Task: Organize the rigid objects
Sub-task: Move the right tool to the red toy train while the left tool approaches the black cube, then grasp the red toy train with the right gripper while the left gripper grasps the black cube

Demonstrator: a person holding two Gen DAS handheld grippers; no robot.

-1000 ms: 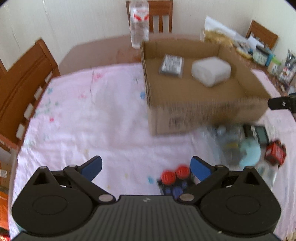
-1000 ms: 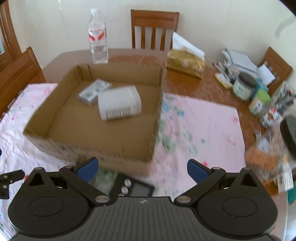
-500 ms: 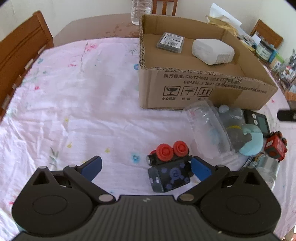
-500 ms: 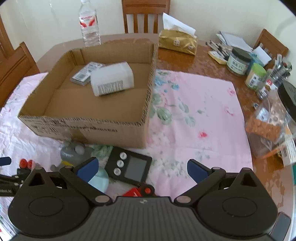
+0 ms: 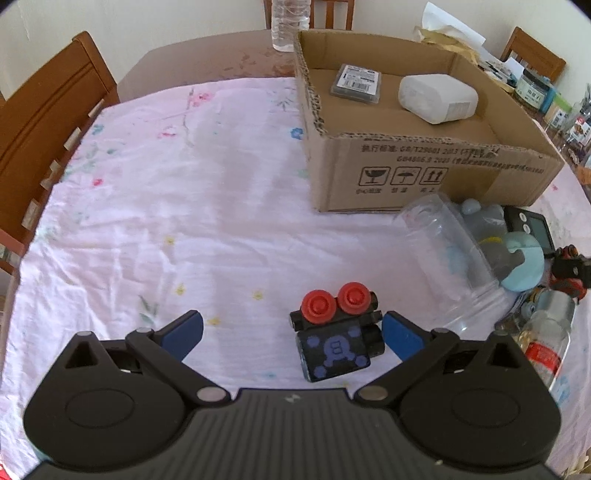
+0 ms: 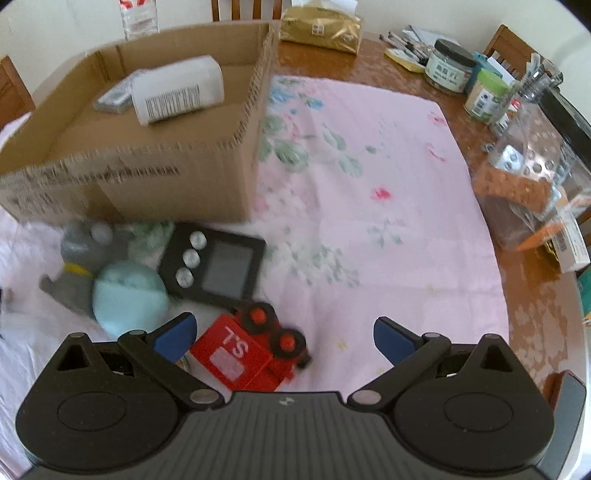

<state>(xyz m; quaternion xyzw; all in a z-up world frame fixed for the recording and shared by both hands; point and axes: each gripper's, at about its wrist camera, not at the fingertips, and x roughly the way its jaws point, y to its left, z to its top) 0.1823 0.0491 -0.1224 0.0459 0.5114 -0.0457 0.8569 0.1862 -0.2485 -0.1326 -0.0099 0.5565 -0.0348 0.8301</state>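
Note:
A cardboard box (image 5: 424, 181) (image 6: 140, 181) stands on the pink cloth and holds a white container (image 5: 437, 96) (image 6: 177, 90) and a grey pack (image 5: 357, 82). My left gripper (image 5: 291, 334) is open; a black toy truck with red wheels (image 5: 338, 336) lies between its fingers, close to the right one. My right gripper (image 6: 284, 338) is open over a red toy truck (image 6: 251, 350), which lies near its left finger. A black timer (image 6: 214, 264), a grey and blue plush toy (image 6: 107, 277) and a clear plastic cup (image 5: 443, 254) lie in front of the box.
A small jar (image 5: 546, 332) lies at the right in the left wrist view. Jars and clutter (image 6: 480, 85) and a clear bag (image 6: 528, 184) sit on the bare table at right. A water bottle (image 5: 288, 22) stands behind the box. A wooden chair (image 5: 48, 122) stands at the left.
Both grippers have come down toward the table. The black truck now lies between my left fingers, and the red truck has come into view between my right fingers.

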